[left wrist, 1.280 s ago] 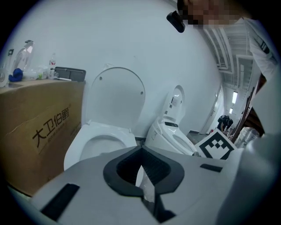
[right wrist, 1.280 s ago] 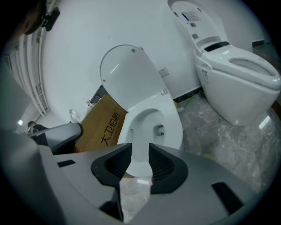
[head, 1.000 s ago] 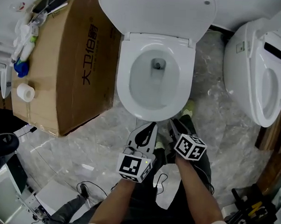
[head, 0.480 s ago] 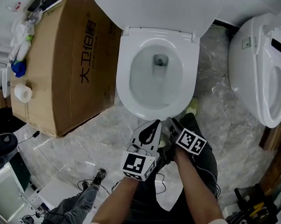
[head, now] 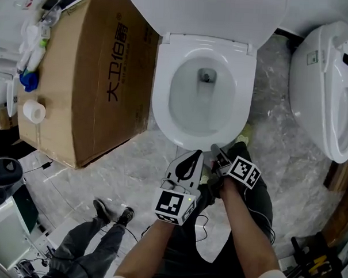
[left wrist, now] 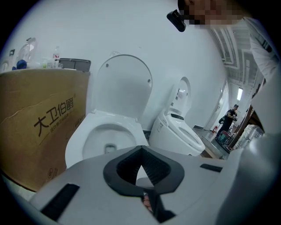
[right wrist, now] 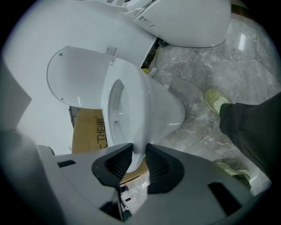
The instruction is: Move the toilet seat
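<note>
Two grippers: both are held low before the front of the toilet (head: pixel 189 116), side by side, pointing toward it and somewhat downward.
Toilet seat (head: pixel 162 103): white, lying flat on the rim of the bowl; its front edge is the part nearest to the grippers.
Lid (head: pixel 202 13): raised, standing up behind the bowl.
Right gripper (head: pixel 214 150): at the front edge of the seat and rolled on its side, so that one jaw is over the edge and the other under it. The jaws stand fairly wide and have just been closing. The edge is between the pads and close to both, but a firm grip does not show.
Left gripper (head: pixel 191 156): just beside the right one, near the front of the bowl and apart from the seat. Its jaws are together at the tips, with nothing between them.
Cardboard box (head: pixel 102 75): large and brown with dark printed characters, right beside the toilet on the person's left. A paper roll (head: pixel 34 111) and some bottles (head: pixel 33 49) are on it.
Second toilet (head: pixel 323 84): white, on the person's right, apart from the first.
Floor (head: pixel 132 162): grey marble. A yellow-green shoe (head: pixel 246 133) stands just beside the bowl.
Other person: legs (head: pixel 94 241) in dark trousers — at the lower left of the head view.
</note>
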Demonstrator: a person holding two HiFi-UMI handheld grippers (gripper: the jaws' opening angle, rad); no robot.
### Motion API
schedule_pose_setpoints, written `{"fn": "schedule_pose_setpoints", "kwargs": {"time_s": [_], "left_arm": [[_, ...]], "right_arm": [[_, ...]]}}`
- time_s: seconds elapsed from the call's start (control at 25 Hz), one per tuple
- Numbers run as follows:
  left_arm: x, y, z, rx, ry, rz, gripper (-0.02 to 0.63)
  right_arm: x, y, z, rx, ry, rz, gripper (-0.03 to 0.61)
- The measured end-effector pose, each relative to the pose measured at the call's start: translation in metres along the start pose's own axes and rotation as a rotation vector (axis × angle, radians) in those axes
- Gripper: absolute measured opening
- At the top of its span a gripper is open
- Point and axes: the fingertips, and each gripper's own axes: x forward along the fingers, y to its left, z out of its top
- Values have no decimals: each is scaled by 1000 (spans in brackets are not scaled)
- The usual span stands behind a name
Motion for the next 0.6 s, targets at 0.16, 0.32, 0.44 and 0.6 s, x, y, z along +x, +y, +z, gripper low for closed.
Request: {"fn": "schedule_pose_setpoints", "kwargs": {"time_s": [0.16, 0.32, 0.44, 0.6], "left_arm": [[-7, -3, 5, 4, -5, -4, 6], [-19, -7, 17, 13, -15, -6, 6], [-32, -18, 34, 22, -27, -16, 6], [-53, -30, 66, 33, -51, -23, 6]], "right_arm": [[-7, 9, -1, 13, -5, 17, 95], [-21, 29, -4, -8, 0, 31, 92], [-38, 48, -6, -34, -3, 33, 92], [-60, 83, -5, -65, -9, 43, 92]]}}
